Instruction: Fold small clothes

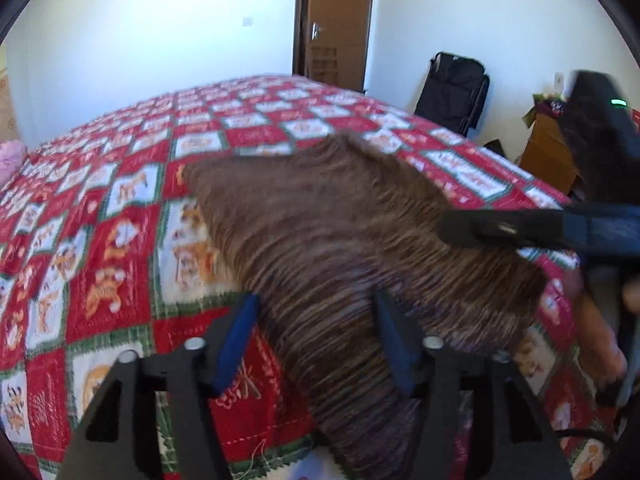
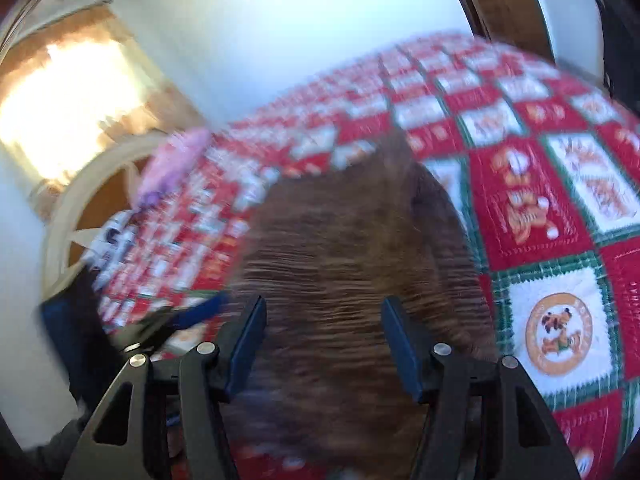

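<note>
Left wrist view, bottom of frame: the left gripper [image 1: 316,312] stands with its two blue-padded fingers [image 1: 236,340] spread apart, nothing pressed between them. The brown striped garment [image 1: 340,232] lies on the quilt [image 1: 100,240] and runs under the gap between the fingers; the left pad sits over bare quilt just beside the garment's left edge, the right pad over the cloth. The garment's near end reaches the bottom edge of the frame, where the quilt's hem also shows.

Middle of frame: the garment spreads up and to the right, its upper edge curving toward a point near centre frame. At centre right the right gripper [image 1: 520,228] reaches in from the right edge, just above the garment's right border.

Right wrist view, bottom of frame: the right gripper [image 2: 324,344] also shows its jaws parted and empty, with the garment [image 2: 344,248] lying below and beyond them. The left gripper [image 2: 192,316] appears blurred at lower left, at the garment's left edge.

Far field: open quilt [image 2: 560,200] surrounds the garment to the left, right and beyond. A pink item [image 1: 10,158] rests at the quilt's far left edge. Behind the bed stand a white wall, a brown door [image 1: 340,28] at upper centre and a black bag [image 1: 452,88] at upper right.
</note>
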The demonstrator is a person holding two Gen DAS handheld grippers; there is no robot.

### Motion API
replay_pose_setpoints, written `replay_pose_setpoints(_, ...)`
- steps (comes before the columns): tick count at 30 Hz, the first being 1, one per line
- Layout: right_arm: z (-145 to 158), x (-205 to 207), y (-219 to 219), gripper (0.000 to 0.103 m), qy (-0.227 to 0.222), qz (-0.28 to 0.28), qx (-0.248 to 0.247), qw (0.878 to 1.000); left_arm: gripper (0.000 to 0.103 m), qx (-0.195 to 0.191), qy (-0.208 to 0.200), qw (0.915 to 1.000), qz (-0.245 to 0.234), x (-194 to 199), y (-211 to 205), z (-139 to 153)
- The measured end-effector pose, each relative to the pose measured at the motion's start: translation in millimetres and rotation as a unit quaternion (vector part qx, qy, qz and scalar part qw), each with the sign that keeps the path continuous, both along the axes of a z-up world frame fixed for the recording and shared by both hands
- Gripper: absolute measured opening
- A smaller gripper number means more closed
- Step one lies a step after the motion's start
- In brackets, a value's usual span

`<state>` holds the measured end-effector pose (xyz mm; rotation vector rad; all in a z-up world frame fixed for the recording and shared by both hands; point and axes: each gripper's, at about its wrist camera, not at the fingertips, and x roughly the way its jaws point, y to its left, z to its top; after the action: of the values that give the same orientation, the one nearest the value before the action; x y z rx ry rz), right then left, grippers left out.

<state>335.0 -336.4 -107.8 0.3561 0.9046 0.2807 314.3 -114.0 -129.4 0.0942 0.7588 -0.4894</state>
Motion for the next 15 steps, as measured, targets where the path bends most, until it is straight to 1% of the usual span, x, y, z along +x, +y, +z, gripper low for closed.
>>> replay_pose_setpoints(1,-6,3,-9,0.06,0.009,-0.008,0.01,1.0,0.067,-0.011,0.013,0.9998,-0.004,1,2,-6)
replay_pose_setpoints(2,-4,3,-15,0.06,0.007,-0.011,0.02,1.0,0.067,-0.015,0.021,0.9997,-0.005,2,2,-11)
replay_pose_setpoints(4,3,1,-14,0.06,0.008,-0.016,0.004,1.0,0.068,-0.026,0.023,0.9994,-0.004,3,5,-10)
replay_pose_setpoints(7,26,-6,2,0.061,-0.032,0.0,-0.038,0.999,0.071,-0.029,0.024,0.9993,0.001,3,6,-13)
replay_pose_setpoints(8,33,-4,13,0.061,-0.047,0.016,-0.049,0.998,0.071,-0.031,0.026,0.9992,0.0,3,6,-13)
replay_pose_setpoints(11,43,15,33,0.061,-0.063,0.052,-0.063,0.995,0.076,-0.032,0.032,0.999,0.005,5,6,-15)
replay_pose_setpoints(13,36,39,40,0.061,-0.053,0.062,-0.095,0.992,0.078,-0.034,0.035,0.9988,0.007,4,8,-17)
replay_pose_setpoints(14,28,52,36,0.061,-0.045,0.046,-0.117,0.991,0.078,-0.036,0.035,0.9987,0.008,5,8,-17)
replay_pose_setpoints(15,18,65,30,0.061,-0.024,0.027,-0.123,0.992,0.08,-0.037,0.037,0.9986,0.01,4,10,-17)
